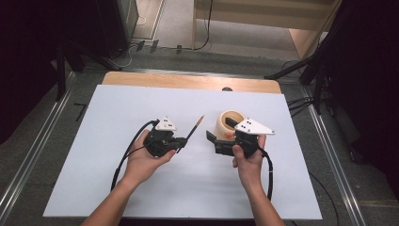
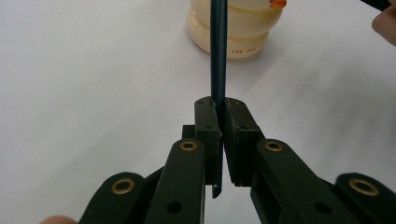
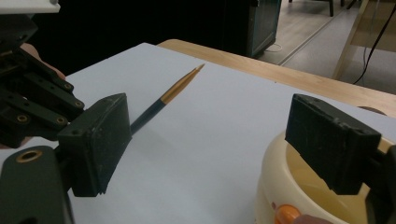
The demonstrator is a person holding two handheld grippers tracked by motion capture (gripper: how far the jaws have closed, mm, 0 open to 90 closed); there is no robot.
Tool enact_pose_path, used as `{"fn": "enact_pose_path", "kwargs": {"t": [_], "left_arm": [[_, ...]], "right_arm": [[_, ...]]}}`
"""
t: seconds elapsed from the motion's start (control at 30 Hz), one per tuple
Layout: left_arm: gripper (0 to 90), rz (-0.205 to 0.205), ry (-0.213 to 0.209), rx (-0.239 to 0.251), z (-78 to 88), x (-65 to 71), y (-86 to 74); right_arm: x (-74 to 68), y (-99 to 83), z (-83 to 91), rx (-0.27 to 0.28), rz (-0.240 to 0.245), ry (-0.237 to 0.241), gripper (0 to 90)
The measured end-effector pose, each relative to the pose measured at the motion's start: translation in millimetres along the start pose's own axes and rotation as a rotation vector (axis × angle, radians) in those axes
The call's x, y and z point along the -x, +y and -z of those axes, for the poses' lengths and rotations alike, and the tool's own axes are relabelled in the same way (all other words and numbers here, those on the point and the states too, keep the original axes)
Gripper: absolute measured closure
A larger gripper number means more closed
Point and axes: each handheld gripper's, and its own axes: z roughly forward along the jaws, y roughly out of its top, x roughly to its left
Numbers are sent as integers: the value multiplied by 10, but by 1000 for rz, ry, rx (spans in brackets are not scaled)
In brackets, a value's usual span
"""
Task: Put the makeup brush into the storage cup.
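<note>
a: what are the left tongs doing?

b: the left gripper (image 1: 181,142) is clamping a dark paintbrush (image 1: 194,128), its jaws pressing together on the handle. in the left gripper view the left gripper (image 2: 218,116) is holding the shaft running straight up between the pads, with the butt end poking out below them.

a: and the brush tip?

b: it is pointing up and away toward the far side of the table, off the surface. in the right gripper view the paintbrush (image 3: 168,95) is showing a gold ferrule tapering to a fine tip.

a: the right tongs?

b: the right gripper (image 1: 219,133) is standing wide apart, one jaw sitting inside the mouth of a cream-coloured pot (image 1: 225,123) and the other outside, left of it. the pot (image 3: 289,196) is carrying an orange spot low on its wall.

a: where is everything lying?

b: the pot is standing on a white sheet (image 1: 117,122) covering a wooden table (image 1: 188,81), just right of the brush tip. both hands are gripping the tools near the middle of the sheet.
</note>
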Motion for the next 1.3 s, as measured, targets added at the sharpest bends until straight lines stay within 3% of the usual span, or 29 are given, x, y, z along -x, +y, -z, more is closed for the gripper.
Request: {"fn": "enact_pose_path", "kwargs": {"t": [0.33,0.5,0.73,0.83,1.1,1.13,1.3], "left_arm": [[860,-2,-20,55,-52,83,-38],[860,-12,-30,79,-77,123,-53],[860,-25,-41,110,-84,177,-69],[860,-26,-43,120,-97,198,-76],[860,-43,-46,133,-122,244,-87],[860,-46,-43,134,-124,249,-90],[860,-45,-45,135,-134,257,-96]], "right_arm": [[-102,-6,-65,-3,-45,51,147],[-148,-16,-124,-25,-46,25,157],[-175,-34,-175,-37,-97,30,189],[-168,-34,-183,-35,-116,59,232],[-179,-59,-214,-29,-137,61,324],[-190,-71,-210,-22,-138,57,394],[-196,-85,-202,-15,-141,48,496]]}}
